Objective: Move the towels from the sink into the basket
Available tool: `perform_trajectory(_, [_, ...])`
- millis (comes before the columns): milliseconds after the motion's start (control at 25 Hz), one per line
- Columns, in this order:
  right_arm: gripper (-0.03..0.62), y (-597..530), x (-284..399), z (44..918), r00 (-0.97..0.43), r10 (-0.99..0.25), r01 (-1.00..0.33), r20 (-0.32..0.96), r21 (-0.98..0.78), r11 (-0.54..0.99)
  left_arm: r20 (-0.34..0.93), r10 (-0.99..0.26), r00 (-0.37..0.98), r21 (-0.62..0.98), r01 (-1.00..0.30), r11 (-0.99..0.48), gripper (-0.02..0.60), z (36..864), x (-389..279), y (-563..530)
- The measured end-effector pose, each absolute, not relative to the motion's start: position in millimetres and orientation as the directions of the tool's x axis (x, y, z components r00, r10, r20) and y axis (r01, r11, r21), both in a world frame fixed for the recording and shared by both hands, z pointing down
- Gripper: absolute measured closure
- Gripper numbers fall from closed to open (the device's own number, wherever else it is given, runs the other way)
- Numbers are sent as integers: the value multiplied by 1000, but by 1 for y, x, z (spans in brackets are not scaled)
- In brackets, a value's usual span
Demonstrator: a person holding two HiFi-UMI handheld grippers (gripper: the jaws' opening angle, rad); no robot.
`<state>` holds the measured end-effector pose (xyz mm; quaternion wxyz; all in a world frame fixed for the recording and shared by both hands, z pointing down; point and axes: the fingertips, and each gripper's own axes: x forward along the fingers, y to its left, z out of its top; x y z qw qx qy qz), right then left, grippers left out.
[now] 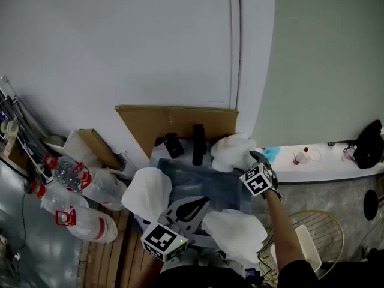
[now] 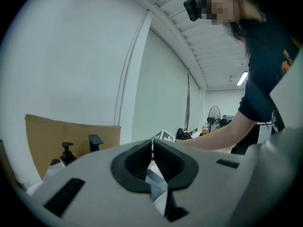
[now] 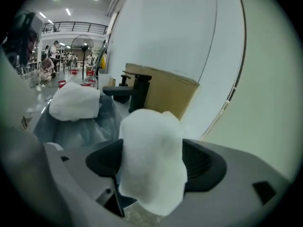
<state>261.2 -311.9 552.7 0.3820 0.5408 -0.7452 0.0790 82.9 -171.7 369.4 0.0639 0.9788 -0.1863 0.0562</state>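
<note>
STATE: right gripper (image 3: 155, 163) jaws wide apart, straddling towel (image 3: 149, 126) at far corner of sink (image 1: 210, 188), not clamped; left gripper (image 2: 152, 157) jaws together | RISK: shallow bite slips off loose pile, or pinches blue liner (image 3: 80, 126), before towel reaches basket (image 1: 324, 218).

You'll find no words, numbers or brand names that can be read in any view. The left marker cube (image 1: 162, 240) and the right marker cube (image 1: 258, 180) carry only black-and-white square patterns, no letters.
</note>
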Motion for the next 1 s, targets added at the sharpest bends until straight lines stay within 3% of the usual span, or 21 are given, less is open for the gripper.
perform_trajectory(360, [235, -346, 261, 589, -104, -709, -897, 697, 243, 370, 157, -427, 891, 112, -445, -888, 568, 377, 50, -190])
perform_trajectory(520, [374, -344, 258, 583, -56, -723, -901, 689, 278, 334, 154, -432, 889, 112, -450, -886, 568, 378, 41, -196])
perform_trajectory(640, [438, -340, 260, 567, -12, -761, -914, 649, 301, 271, 148, -420, 895, 111, -438, -892, 568, 377, 39, -198])
perform_trajectory(1000, [459, -309, 262, 487, 19, -871, -955, 491, 268, 130, 125, -333, 934, 112, -347, -931, 568, 372, 44, -195])
